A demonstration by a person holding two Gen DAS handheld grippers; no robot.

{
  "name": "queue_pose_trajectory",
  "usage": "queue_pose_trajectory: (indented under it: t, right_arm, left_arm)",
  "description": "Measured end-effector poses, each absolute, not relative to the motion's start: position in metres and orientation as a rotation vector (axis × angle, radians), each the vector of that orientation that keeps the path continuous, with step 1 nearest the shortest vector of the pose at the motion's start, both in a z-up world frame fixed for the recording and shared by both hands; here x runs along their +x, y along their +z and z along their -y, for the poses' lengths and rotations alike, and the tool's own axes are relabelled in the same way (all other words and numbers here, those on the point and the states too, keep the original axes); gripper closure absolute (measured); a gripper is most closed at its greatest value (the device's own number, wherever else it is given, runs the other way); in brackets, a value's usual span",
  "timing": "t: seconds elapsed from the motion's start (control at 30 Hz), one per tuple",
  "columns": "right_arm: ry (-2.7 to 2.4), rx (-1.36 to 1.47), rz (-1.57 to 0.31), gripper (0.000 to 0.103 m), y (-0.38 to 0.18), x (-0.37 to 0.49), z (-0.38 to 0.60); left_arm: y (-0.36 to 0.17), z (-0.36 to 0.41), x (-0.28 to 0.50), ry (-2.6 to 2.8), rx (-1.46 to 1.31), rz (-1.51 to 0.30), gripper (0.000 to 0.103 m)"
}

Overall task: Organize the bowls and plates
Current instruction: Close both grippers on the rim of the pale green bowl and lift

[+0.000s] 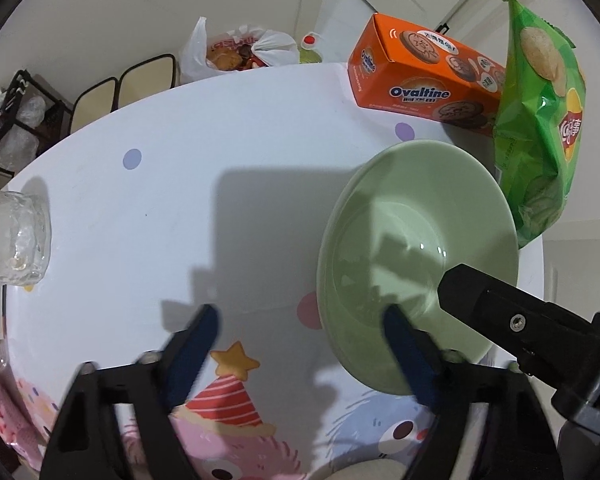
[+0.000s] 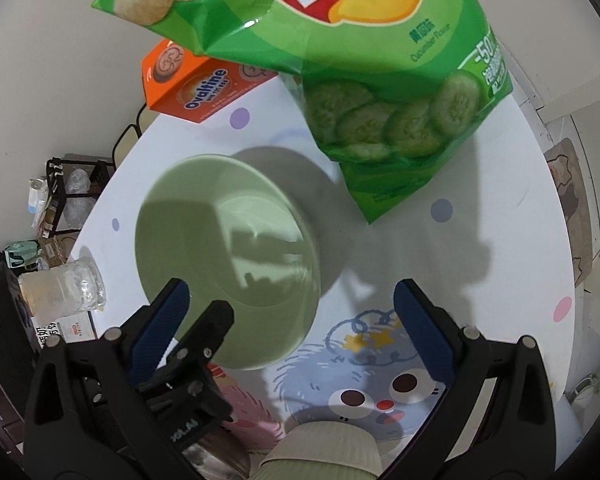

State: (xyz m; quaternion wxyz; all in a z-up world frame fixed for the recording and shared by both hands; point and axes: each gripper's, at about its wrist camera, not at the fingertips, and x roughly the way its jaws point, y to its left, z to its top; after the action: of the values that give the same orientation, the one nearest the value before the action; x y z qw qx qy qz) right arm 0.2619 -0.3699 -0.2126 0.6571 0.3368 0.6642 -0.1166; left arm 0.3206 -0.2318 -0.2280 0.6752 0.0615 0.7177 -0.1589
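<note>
A pale green plate (image 1: 416, 240) sits on the white dotted tablecloth (image 1: 180, 208), below the snack bag. My left gripper (image 1: 300, 312) points down over its near left rim: one blue pad lies over the plate and the other stands well outside it, with neither pressing. My right gripper (image 2: 292, 286) is wide open. Its left pad overlaps the green plate (image 2: 220, 236) at the near rim, and its right pad is over bare cloth. One of its black fingers (image 1: 484, 300) reaches over the plate. A cream ribbed bowl (image 2: 324, 452) stands just below the right gripper.
An orange Ovaltine box (image 1: 420, 76) and a green Lay's bag (image 1: 540, 128) crowd the far side of the plate. A glass jar (image 1: 16, 240) lies at the left table edge. A tied plastic bag of food (image 1: 236, 48) and dark-framed chairs (image 1: 120, 88) are beyond the table.
</note>
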Motion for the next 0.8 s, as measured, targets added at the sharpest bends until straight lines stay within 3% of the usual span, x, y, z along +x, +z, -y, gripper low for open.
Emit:
queue_pose_trajectory:
  t: [0.07, 0.2, 0.33, 0.57, 0.8]
  right_arm:
    - [-0.266, 0.770, -1.504, 0.007, -0.215, 0.264, 0.368]
    - [-0.284, 0.755, -1.524, 0.029, -0.218, 0.268, 0.365]
    - [-0.283, 0.747, -1.543, 0.063, -0.222, 0.267, 0.366]
    - [-0.261, 0.744, -1.537, 0.073, -0.224, 0.268, 0.365]
    - [-0.262, 0.700, -1.547, 0.090, -0.224, 0.268, 0.367]
  left_arm:
    - [-0.231, 0.232, 0.321, -0.359, 0.127, -1.631, 0.044]
    - [-0.235, 0.230, 0.322, -0.386, 0.096, -1.644, 0.059]
    - [-0.233, 0.233, 0.322, -0.411, 0.087, -1.642, 0.070]
    - [-0.233, 0.238, 0.321, -0.453, 0.089, -1.642, 0.088]
    - [-0.229, 0.241, 0.323, -0.449, 0.079, -1.643, 0.089]
